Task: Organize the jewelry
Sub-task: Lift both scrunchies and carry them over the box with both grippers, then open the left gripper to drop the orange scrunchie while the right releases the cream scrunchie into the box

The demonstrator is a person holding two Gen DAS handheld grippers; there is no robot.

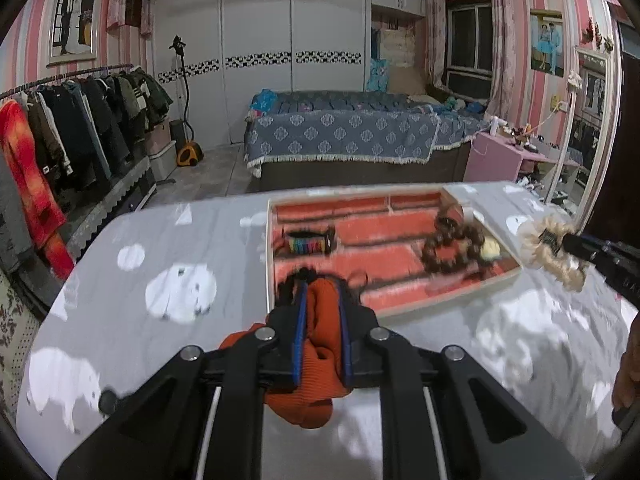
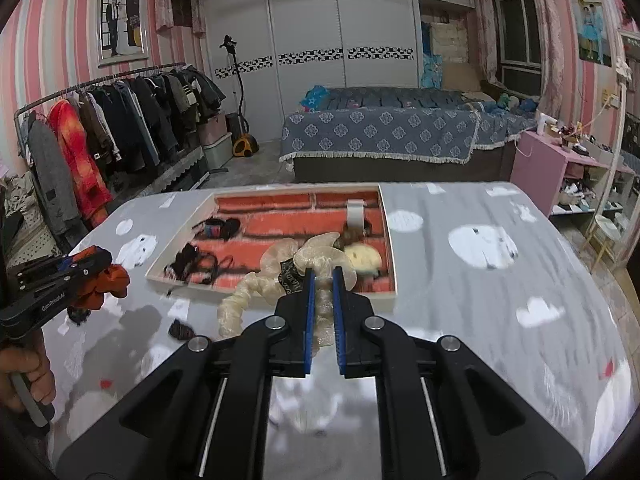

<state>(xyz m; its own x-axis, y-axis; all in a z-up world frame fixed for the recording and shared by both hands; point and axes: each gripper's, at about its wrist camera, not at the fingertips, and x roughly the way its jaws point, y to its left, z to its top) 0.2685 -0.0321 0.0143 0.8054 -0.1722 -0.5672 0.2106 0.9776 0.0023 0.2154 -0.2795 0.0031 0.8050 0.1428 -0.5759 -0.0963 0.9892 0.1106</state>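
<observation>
the orange scrunchie (image 1: 320, 320) is clamped between the pads of the left gripper (image 1: 323, 300), held above the table (image 1: 140, 340) just short of the near edge of the tray (image 1: 269, 256). the cream scrunchie (image 2: 280, 276) is clamped in the right gripper (image 2: 323, 280), hanging over the tray's near rim, with its loose ruffle trailing down toward the table. both sets of jaws are closed on fabric, not on each other.

the tray is a shallow white-walled box with a red brick-pattern lining. it already holds a band with coloured segments (image 1: 308, 242), a brown beaded bracelet (image 1: 452, 240), a pale yellow item (image 1: 491, 249) and a tangle of thin black bands (image 2: 196, 264). a small dark item (image 2: 180, 329) lies loose on the table outside the tray.

hazards from this position, as judged:
- the cream scrunchie's hanging ruffle may catch on the tray rim and drag or tilt the tray when carried inward.
- release over the occupied right section may bury or snag the bracelet; the ruffle could hook the beads.
- soft fabric may cling to the ridged pads on release and lift back out with the gripper.
- the orange scrunchie, gripped with much of its bulk behind the pads, may drop short of the rim.
- both frames are blurred, so exact clearance cannot be told.
</observation>
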